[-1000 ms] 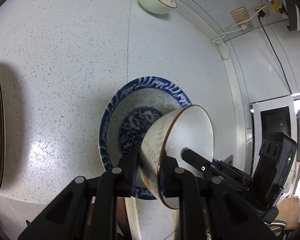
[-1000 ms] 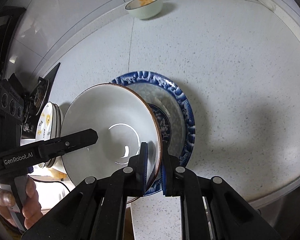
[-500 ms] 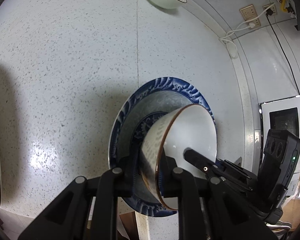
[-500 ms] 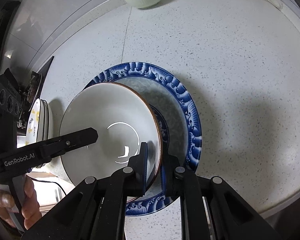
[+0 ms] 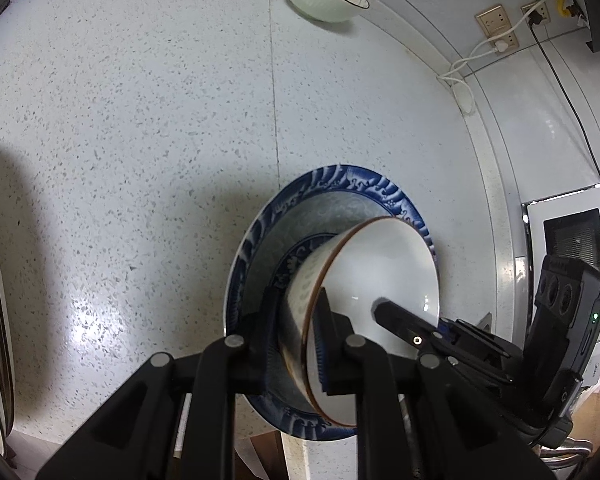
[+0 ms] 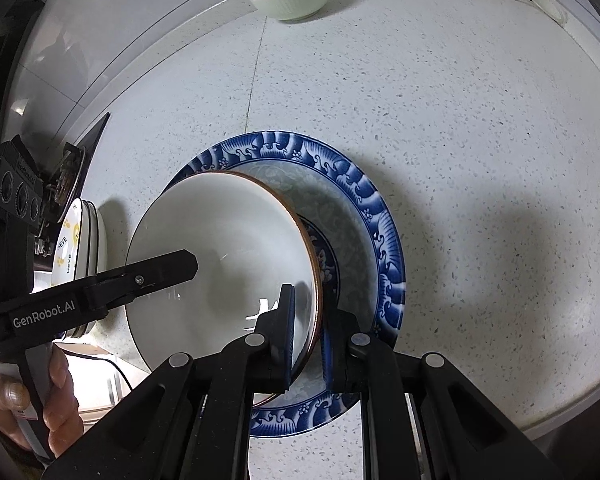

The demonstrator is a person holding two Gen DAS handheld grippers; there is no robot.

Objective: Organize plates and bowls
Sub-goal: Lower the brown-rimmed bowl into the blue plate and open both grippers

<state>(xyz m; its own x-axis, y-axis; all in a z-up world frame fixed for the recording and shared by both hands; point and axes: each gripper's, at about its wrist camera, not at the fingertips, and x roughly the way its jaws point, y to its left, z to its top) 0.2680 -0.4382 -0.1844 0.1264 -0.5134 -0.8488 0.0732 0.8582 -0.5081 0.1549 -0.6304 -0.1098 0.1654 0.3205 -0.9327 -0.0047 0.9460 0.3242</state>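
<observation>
While both sets of jaws clamp the white bowl [image 6: 220, 248]: speckled pale countertop [image 5: 140, 120], tiled wall [image 5: 540, 112], wall sockets [image 5: 496, 26].

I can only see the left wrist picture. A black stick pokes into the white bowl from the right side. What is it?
Observer: That is one finger of the right tongs. Its twin sits outside the wall, so they pinch the rim of the white bowl.
Operator: And who carries the tongs in my picture?
Observer: A person's hand grips the handle of the left tongs.
Operator: Is there anything near the bowl that I miss?
Observer: A stack of small plates with yellow marks sits to the left of the bowl, beside the blue plate.
</observation>
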